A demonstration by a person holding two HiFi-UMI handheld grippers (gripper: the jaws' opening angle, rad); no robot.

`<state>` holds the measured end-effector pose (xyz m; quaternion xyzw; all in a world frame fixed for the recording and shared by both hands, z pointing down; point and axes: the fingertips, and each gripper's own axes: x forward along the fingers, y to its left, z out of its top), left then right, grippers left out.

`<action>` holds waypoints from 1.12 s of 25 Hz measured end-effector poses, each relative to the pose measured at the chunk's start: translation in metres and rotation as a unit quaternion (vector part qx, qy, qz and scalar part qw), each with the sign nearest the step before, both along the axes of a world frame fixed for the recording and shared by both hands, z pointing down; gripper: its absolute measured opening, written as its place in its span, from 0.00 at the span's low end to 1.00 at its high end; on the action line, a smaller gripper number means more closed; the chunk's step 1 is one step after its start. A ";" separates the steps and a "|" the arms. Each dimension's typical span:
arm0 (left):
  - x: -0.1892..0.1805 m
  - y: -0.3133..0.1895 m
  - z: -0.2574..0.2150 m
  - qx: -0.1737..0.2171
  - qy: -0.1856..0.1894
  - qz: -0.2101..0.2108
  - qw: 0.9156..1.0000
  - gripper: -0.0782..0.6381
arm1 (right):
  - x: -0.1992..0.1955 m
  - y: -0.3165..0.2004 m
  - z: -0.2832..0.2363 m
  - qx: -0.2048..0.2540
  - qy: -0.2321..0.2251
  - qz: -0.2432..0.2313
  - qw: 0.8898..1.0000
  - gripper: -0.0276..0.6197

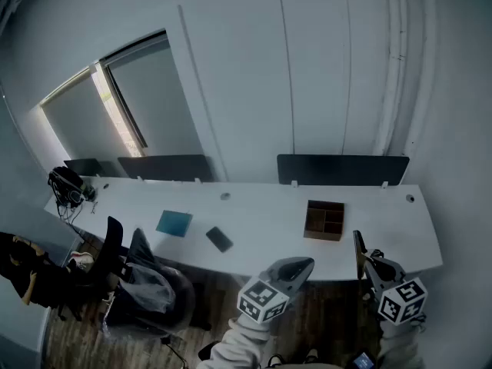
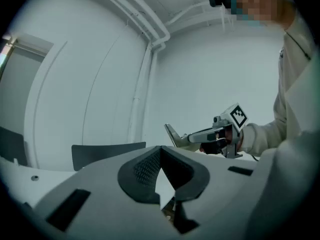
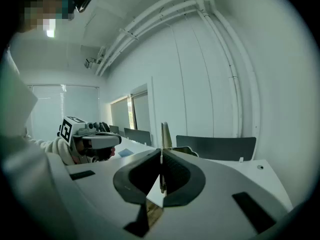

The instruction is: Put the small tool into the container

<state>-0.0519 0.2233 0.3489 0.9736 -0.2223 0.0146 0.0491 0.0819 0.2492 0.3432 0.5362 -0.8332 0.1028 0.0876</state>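
Both claws hang just short of the long white desk (image 1: 261,206), over the wood floor: the left gripper (image 1: 306,265) has its jaws pressed together on nothing, and the right gripper (image 1: 357,241) is likewise closed and empty, its tips pointing at the desk. Beyond the left gripper and off to its left, the small dark tool (image 1: 219,239) lies flat on the desk. The wooden container (image 1: 324,220) sits just past the right gripper, slightly to its left, well apart from the tool. Farther left lies a blue pad (image 1: 174,223); dark panels (image 1: 342,169) line the far edge.
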 end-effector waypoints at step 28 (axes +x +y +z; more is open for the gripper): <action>-0.007 0.003 0.019 -0.027 -0.006 -0.034 0.999 0.11 | 0.004 0.002 0.019 -0.017 -0.019 -0.029 0.999 0.08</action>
